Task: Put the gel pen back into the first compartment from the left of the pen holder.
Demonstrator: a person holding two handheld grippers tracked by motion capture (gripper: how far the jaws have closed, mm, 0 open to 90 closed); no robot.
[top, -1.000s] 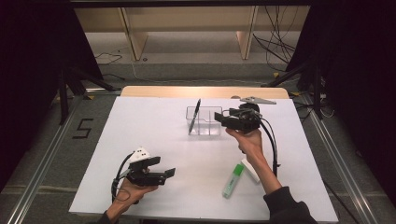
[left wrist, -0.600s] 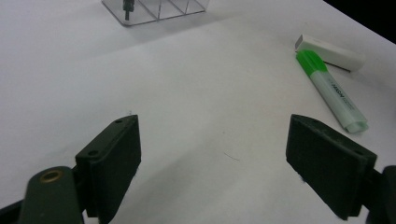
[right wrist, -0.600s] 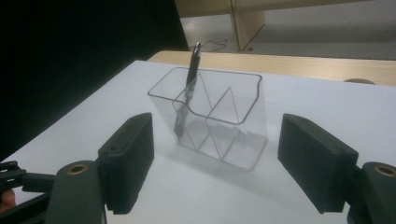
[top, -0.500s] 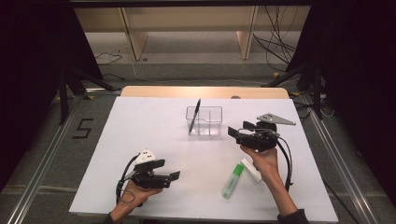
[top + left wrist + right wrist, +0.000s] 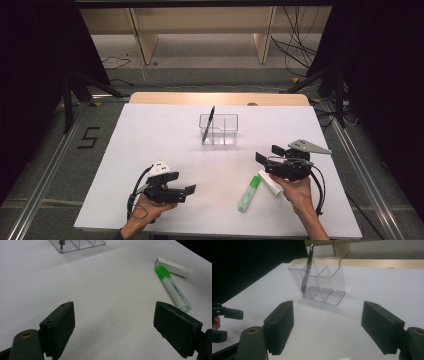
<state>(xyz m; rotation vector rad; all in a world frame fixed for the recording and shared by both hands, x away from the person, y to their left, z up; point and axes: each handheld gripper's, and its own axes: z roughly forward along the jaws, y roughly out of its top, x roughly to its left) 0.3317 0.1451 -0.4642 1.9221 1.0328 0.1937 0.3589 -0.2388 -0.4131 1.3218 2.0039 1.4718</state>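
Right tool [image 5: 266,156] hanging wide and empty just over the green highlighter [image 5: 249,193], poised to grab; left tool [image 5: 189,189] wide, idle on tabletop [image 5: 150,130].

Colours on the white table [image 5: 150,145]

A clear, colourless plastic organiser [image 5: 223,129] holds a black pen [image 5: 208,125]. Near it lies a highlighter [image 5: 249,193] with a bright green cap and a pale, translucent green barrel bearing dark lettering; touching it is a white eraser [image 5: 270,183]. Both grippers, left [image 5: 187,190] and right [image 5: 270,154], are black; the right carries a grey plate. Behind the organiser the table edge is light wood.
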